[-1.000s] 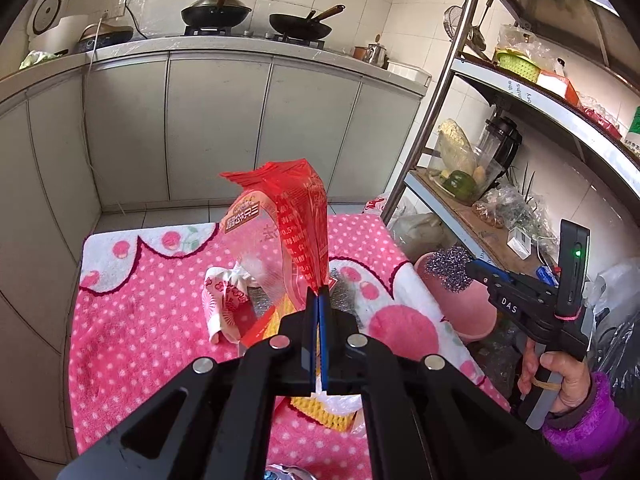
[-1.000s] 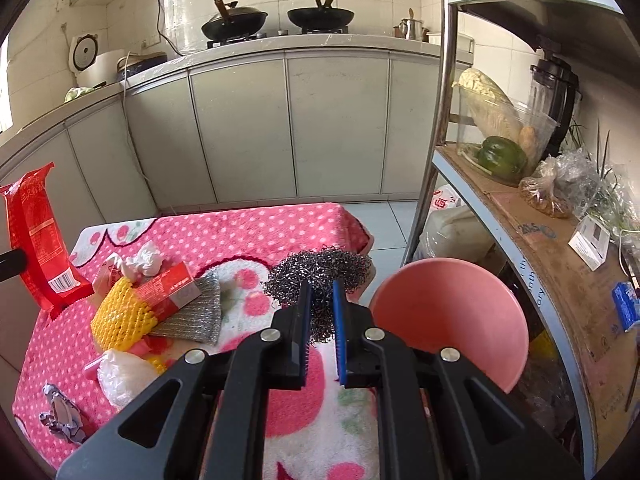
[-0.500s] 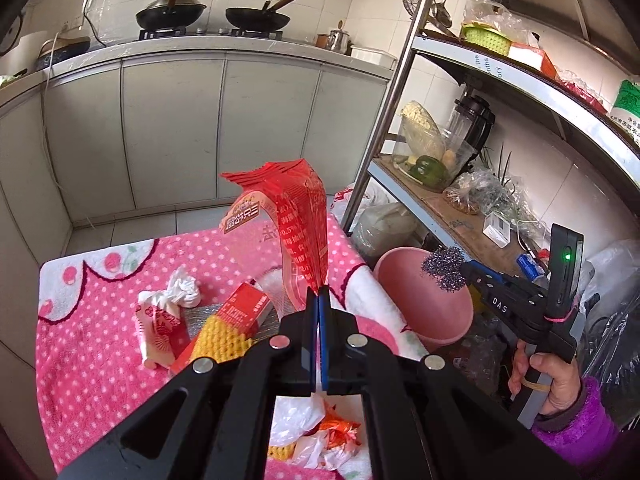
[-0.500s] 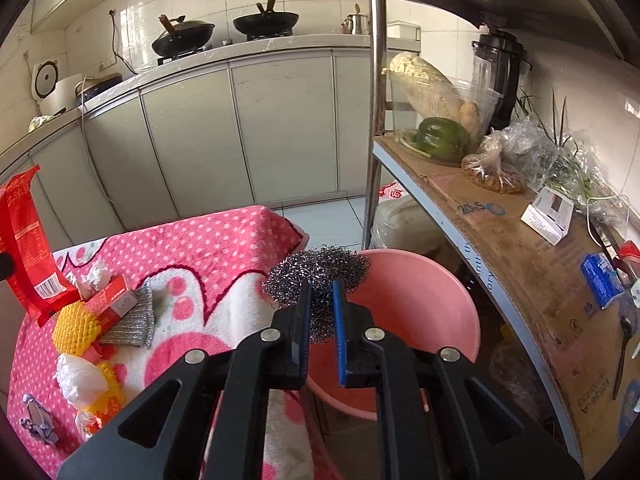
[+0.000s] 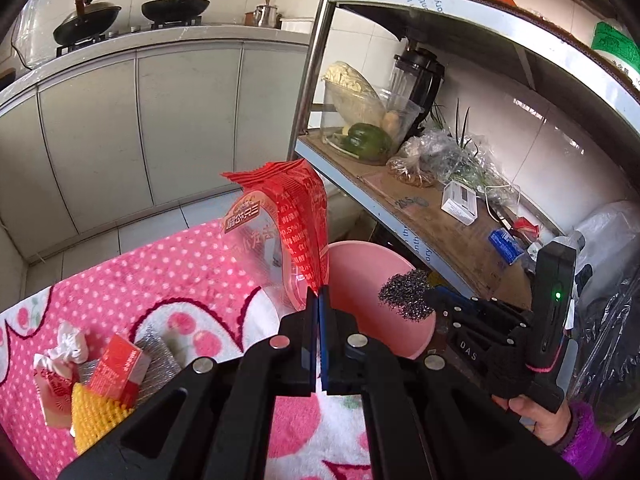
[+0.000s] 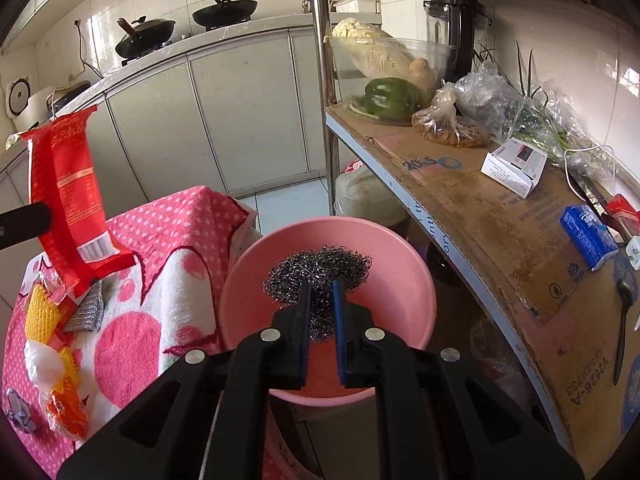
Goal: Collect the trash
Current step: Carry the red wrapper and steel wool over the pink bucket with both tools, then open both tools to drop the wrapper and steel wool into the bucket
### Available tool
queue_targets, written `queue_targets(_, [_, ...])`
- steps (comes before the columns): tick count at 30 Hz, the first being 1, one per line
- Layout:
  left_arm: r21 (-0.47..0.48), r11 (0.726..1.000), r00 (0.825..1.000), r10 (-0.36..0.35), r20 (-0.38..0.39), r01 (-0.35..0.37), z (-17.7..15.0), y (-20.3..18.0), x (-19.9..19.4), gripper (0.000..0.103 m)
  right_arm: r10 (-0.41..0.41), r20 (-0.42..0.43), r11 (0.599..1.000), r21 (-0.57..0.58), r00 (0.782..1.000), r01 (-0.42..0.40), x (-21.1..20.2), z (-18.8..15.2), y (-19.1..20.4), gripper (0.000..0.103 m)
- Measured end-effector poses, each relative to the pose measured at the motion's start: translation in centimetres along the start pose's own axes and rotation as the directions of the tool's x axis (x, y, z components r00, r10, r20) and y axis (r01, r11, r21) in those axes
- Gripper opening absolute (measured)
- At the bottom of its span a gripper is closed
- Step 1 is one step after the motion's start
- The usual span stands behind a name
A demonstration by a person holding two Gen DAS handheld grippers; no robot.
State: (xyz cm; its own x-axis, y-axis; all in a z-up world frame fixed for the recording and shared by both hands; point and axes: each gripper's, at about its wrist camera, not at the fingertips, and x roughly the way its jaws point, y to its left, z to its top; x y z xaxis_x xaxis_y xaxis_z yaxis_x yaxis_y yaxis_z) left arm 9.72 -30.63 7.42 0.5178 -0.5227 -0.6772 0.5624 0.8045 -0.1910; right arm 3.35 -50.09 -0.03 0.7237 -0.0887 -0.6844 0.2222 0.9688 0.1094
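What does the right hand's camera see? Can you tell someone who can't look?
The right tool pinches a steel scrubber over a pink bucket. A red wrapper hangs at left above a pink dotted tablecloth.

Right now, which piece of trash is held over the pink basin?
The steel wool scourer in the right gripper's jaws; the red wrapper hangs over the table.

Two woks (image 6: pixel 188 26) on counter; green pepper (image 6: pixel 390 96), blender (image 6: pixel 456 28) on shelf.
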Motion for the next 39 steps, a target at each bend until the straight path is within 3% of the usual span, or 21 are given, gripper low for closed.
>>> queue_targets(6, [-0.034,0.998,0.995,-0.046,-0.091,0.043,0.5,-1.1,5.8,0.000,0.015,-0.042,1.000,0.006,0.999,-0.014,2.1,-0.9,-0.3,0.011])
queue_targets(19, [-0.014,0.999,0.961,-0.034,-0.274,0.032,-2.0,-3.7,15.7,0.000,-0.019,-0.164,1.000,-0.003,0.986,0.019,7.2,-3.0,-0.6,0.011])
queue_targets(27, [-0.018,1.000,0.943,-0.026,-0.332,0.021,-2.9,-4.5,18.4,0.001,-0.042,-0.214,0.999,-0.011,0.976,0.041,8.5,-3.7,-0.8,0.011])
queue_targets(33, [-0.019,1.000,0.943,-0.005,-0.332,-0.002,-3.1,-4.4,18.6,0.003,-0.058,-0.228,0.998,-0.013,0.972,0.056,9.0,-3.9,-1.1,0.013])
queue_targets(39, [-0.041,0.999,0.946,-0.007,-0.325,-0.007,-3.1,-4.0,18.1,0.015,-0.061,-0.235,0.998,-0.005,0.970,0.061,9.2,-3.6,-1.5,0.017])
